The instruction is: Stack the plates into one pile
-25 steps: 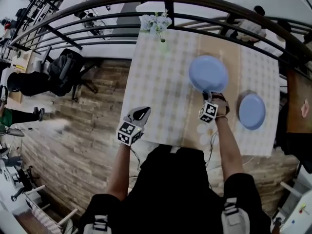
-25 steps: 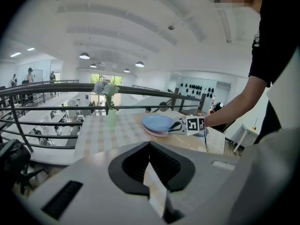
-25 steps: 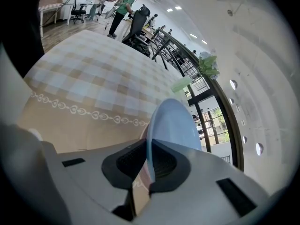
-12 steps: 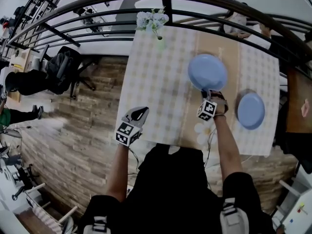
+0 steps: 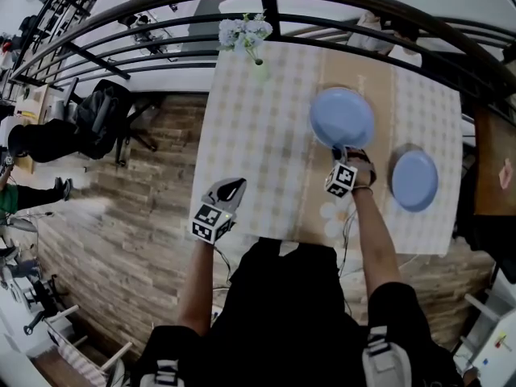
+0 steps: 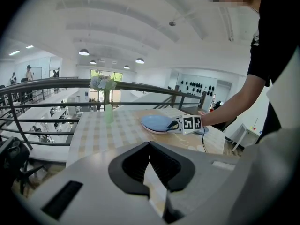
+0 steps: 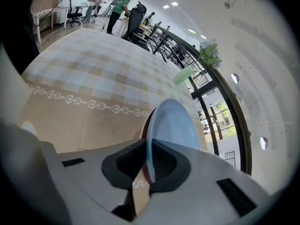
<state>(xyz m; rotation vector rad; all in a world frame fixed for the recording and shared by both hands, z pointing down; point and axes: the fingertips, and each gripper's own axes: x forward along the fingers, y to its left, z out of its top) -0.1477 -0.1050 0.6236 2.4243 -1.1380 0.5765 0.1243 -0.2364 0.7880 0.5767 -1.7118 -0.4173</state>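
A large blue plate point(image 5: 342, 118) lies on the checked table point(image 5: 258, 151), on its tan middle strip. My right gripper point(image 5: 342, 153) is shut on this plate's near rim. In the right gripper view the rim point(image 7: 171, 123) runs edge-on between the jaws of that gripper point(image 7: 150, 146). From the left gripper view the plate point(image 6: 157, 122) looks low over the cloth. A smaller blue plate point(image 5: 414, 180) sits apart to the right. My left gripper point(image 5: 234, 187) hovers at the table's near left edge, shut and empty point(image 6: 150, 144).
A pale green vase with flowers point(image 5: 256, 63) stands at the table's far edge. A dark metal railing point(image 5: 161, 31) curves behind the table. Brick floor and office chairs lie to the left. A cable hangs off the table's near edge.
The right gripper keeps its hold on the big plate's rim and has sunk a little. The left gripper has not moved.
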